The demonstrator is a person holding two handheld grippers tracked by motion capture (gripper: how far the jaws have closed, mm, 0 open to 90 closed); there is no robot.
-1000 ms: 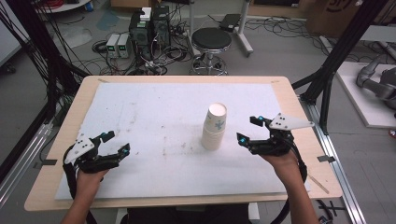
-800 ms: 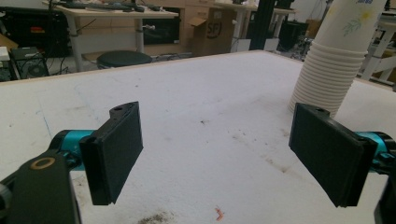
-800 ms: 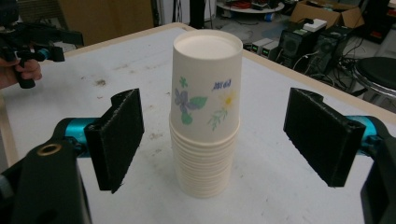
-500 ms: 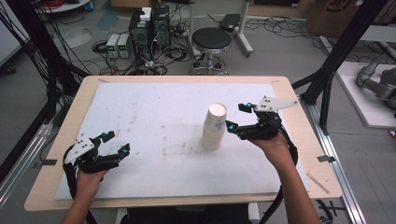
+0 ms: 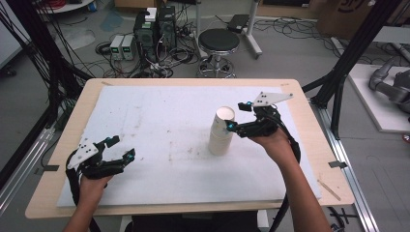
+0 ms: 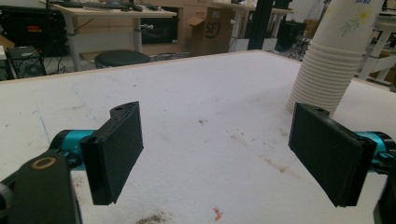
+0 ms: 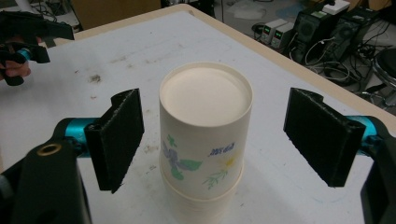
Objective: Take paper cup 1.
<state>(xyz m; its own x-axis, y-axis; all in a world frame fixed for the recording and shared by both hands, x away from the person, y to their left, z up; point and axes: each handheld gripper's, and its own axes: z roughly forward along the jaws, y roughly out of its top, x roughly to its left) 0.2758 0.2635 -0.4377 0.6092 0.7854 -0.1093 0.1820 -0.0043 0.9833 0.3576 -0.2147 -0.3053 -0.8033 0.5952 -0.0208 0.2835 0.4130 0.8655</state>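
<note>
An upside-down stack of white paper cups [image 5: 220, 137] with a flower print stands right of the middle on the white mat. My right gripper [image 5: 237, 117] is level with the top cup, held by a hand coming from the right. In the right gripper view its black pads [image 7: 119, 140] stand wide on either side of the top cup [image 7: 205, 135] without touching it. My left gripper [image 5: 122, 148] rests near the mat's front left corner, open and holding nothing. From the left gripper view the stack [image 6: 331, 60] stands far off at the upper right, beyond my open left gripper [image 6: 219, 149].
The white mat [image 5: 159, 121] covers a wooden table [image 5: 309, 121] and carries small dark specks. Behind the table stand a black stool [image 5: 219, 41], computer boxes [image 5: 154, 26] and tangled cables on the floor. Black frame posts [image 5: 348, 58] rise at both sides.
My right gripper has moved left and slightly up, from beside the stack to where its open jaws flank the top cup. The left gripper has stayed in place.
</note>
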